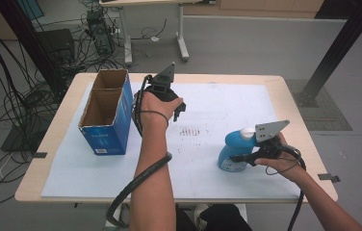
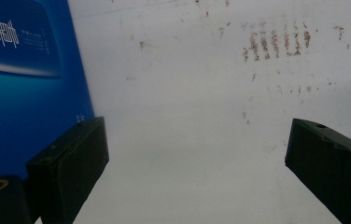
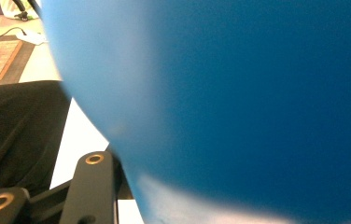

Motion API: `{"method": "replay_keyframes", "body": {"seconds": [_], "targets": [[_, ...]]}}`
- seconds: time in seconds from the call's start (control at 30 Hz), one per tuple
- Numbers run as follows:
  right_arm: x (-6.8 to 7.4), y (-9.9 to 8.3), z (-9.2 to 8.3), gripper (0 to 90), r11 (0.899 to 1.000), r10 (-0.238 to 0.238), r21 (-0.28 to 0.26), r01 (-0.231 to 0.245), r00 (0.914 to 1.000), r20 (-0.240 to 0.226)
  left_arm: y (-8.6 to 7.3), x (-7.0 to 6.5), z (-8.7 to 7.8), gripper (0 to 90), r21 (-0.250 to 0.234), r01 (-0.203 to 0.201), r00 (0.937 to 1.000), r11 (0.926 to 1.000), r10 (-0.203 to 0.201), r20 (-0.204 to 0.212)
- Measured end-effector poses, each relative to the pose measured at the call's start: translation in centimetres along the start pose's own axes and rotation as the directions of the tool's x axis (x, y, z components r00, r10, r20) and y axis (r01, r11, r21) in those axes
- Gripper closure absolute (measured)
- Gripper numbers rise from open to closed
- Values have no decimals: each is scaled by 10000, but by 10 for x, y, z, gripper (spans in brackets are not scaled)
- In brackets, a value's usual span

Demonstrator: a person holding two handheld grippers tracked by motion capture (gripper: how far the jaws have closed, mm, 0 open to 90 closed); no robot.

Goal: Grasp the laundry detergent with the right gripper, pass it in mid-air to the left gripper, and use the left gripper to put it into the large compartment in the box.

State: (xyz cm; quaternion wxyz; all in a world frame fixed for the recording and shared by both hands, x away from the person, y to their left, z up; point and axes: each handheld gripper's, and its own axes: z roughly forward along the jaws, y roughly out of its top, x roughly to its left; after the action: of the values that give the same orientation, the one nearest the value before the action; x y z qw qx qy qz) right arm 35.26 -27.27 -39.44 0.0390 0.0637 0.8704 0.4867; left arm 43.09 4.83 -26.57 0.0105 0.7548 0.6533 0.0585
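- Right claw point(image 1: 239, 157) is closed on the blue bottle point(image 1: 234, 151), gripping its body from the side. In the right gripper view the blue wall of the bottle point(image 3: 239, 107) sits right against the lens, with one black jaw at bottom left.
- The bottle stands upright on the white sheet point(image 1: 217, 110) toward the right edge of the desk point(image 1: 49, 139), nearer the front than the back. White cap point(image 1: 248, 133) on top, still fitted.
- From the high view I cannot tell whether the bottle's base rests on the sheet or is just lifted.
- Left claw point(image 1: 179, 108) hangs over the middle of the desk with its jaws wide apart and nothing between them. The left gripper view looks down on bare sheet and a patch of brown smudges point(image 2: 276, 42).
- The blue cardboard box point(image 1: 107, 113) stands open-topped near the back left corner, just beside the left claw; two compartments, no contents visible.
- Judgement: grasp is made, so the pick-up step is done. Carrying the bottle across to the box, if that is the goal, remains. Bottle and box are well apart.
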Motion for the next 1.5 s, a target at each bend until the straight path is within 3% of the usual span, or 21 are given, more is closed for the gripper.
{"method": "replay_keyframes", "body": {"seconds": [0.23, 0.4, 0.57, 0.73, 0.9, 1.13, 1.33, 1.5], "targets": [[1, 5, 2, 453, 9997, 18, 249, -20, 10000, 72, -1, 4, -9, 64, -100, -101, 9999, 9999, 102, 48], [1, 13, 1, 451, 9991, 287, 303, -287, 9996, 14, -1, 8, -24, 63, -263, -349, 9993, 9990, 353, 140], [-3, 28, -3, 450, 9957, 860, 343, -860, 9963, 26, 1, 14, -36, 62, -393, -534, 9983, 9978, 543, 228], [-9, 48, -5, 450, 9939, 972, 515, -980, 9951, 168, 4, 19, -51, 62, -557, -827, 9960, 9950, 845, 299], [-16, 66, -8, 450, 9886, 1413, 502, -1422, 9898, 199, 9, 24, -66, 62, -695, -1103, 9929, 9915, 1131, 374], [-31, 99, -6, 449, 9862, 1546, 573, -1556, 9877, 218, 16, 32, -89, 62, -886, -1948, 9786, 9768, 1997, 496], [-45, 128, 0, 449, 9867, 1557, 450, -1561, 9877, 118, 21, 42, -112, 57, -1050, -2763, 9574, 9553, 2832, 572], [-58, 154, 8, 448, 9890, 1422, 418, -1421, 9898, 15, 22, 51, -132, 56, -1242, -3178, 9443, 9400, 3256, 477]]}}
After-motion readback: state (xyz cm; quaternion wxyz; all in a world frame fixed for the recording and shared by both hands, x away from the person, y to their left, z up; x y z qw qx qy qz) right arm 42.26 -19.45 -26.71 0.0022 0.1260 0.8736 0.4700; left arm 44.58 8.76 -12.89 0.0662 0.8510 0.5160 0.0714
